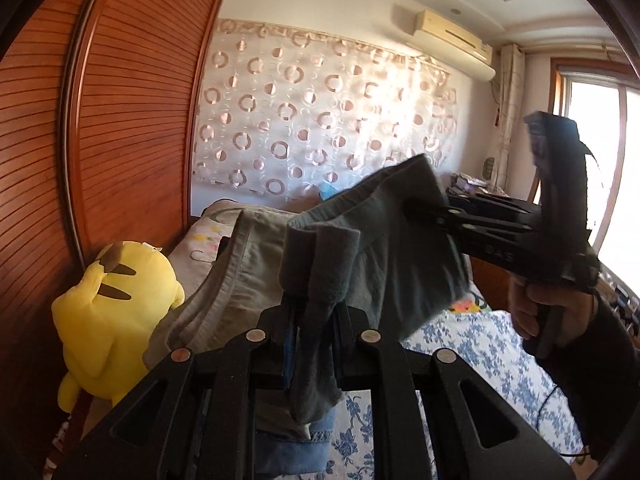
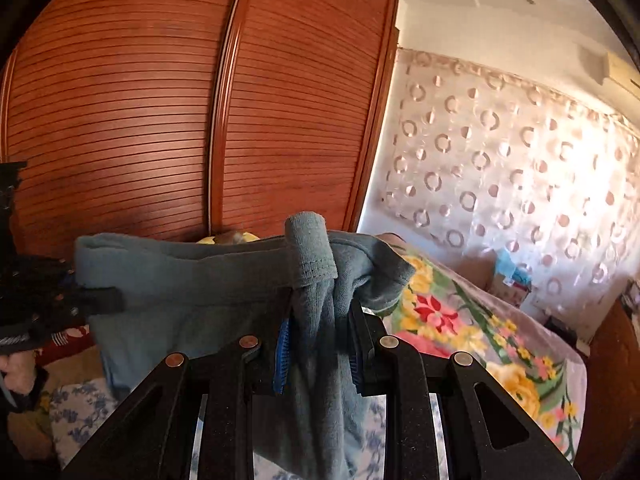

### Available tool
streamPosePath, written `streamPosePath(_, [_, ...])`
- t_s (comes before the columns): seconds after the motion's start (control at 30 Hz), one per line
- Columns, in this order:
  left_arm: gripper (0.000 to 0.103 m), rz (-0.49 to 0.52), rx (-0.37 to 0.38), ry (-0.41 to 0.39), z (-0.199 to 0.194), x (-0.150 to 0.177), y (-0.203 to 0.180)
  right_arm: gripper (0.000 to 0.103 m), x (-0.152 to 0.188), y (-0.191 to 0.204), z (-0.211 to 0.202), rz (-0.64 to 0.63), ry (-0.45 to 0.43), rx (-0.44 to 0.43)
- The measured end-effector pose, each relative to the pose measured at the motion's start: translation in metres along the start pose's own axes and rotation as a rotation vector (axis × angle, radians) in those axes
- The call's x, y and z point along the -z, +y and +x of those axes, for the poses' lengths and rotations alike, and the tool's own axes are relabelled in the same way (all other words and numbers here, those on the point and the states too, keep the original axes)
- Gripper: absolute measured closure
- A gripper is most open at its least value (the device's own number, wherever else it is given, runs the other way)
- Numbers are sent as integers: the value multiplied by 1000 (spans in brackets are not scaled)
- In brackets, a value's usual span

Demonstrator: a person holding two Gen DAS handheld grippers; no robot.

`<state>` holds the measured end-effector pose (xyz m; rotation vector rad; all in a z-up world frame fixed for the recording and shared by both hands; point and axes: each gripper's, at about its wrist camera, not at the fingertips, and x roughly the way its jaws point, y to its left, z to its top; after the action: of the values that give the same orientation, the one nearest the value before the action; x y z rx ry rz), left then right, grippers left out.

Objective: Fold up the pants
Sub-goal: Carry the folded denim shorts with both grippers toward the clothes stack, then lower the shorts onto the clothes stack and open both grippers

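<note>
Grey-teal pants [image 1: 372, 256] hang in the air above the bed, stretched between both grippers. My left gripper [image 1: 314, 312] is shut on a bunched edge of the pants, which drape down between its fingers. My right gripper [image 1: 434, 214] shows at the right in the left wrist view, shut on the other end of the fabric. In the right wrist view the right gripper [image 2: 320, 320] is shut on a bunched fold of the pants [image 2: 200, 292], and the left gripper [image 2: 106, 300] clamps the far left end.
A bed with a blue floral sheet [image 1: 476, 356] lies below. A yellow plush toy [image 1: 112, 312] and beige folded clothes [image 1: 224, 272] sit by the wooden wardrobe [image 2: 200, 120]. A floral blanket [image 2: 460, 320] covers the bed's head end.
</note>
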<state>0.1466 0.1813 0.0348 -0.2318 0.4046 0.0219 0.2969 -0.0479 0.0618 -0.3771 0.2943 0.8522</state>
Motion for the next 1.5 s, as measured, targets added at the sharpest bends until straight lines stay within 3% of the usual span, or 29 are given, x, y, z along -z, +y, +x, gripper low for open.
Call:
streamPosePath(0.17, [87,-22,-18,-10,-3,-2,5,79,-21,2,31,-58,20,-29])
streamPosePath(0.43, [87,-88,-106,48,10,11,33,78,-32,22,92,-134,98,-103])
streamPosePath(0.57, [87,-114,-122,74,13,20,44,64,-28,16,114,-35,119,-135])
streamPosePath(0.7, [87,-121,-132,81,10,23,44,54,-28,3,108,43,71,-148])
streamPosePath(0.8, [82,-130,-135,92,10,24,47,50,-28,-13,94,97,39,-140])
streamPosePath(0.9, [68,-109,-153,79,3,22,47,50,-24,-26,73,119,-8,-121])
streamPosePath(0.97, [43,-84,-170,58,-3,19,44,50,-18,-33,60,138,-17,-136])
streamPosePath(1.0, [40,-77,-168,51,-4,18,45,50,-15,-37,55,144,-14,-148])
streamPosePath(1.1, [38,-47,-166,28,-9,13,38,50,2,-38,47,140,4,-149])
streamPosePath(1.17, [38,-32,-161,20,-8,11,34,63,11,-36,46,139,27,-172])
streamPosePath(1.2, [38,-24,-147,24,-6,10,31,63,16,-34,47,135,41,-179])
streamPosePath(1.33, [38,14,-129,50,8,12,23,63,14,-34,54,118,86,-199])
streamPosePath(1.5, [38,16,-178,132,30,22,33,63,-6,-44,77,114,118,-190])
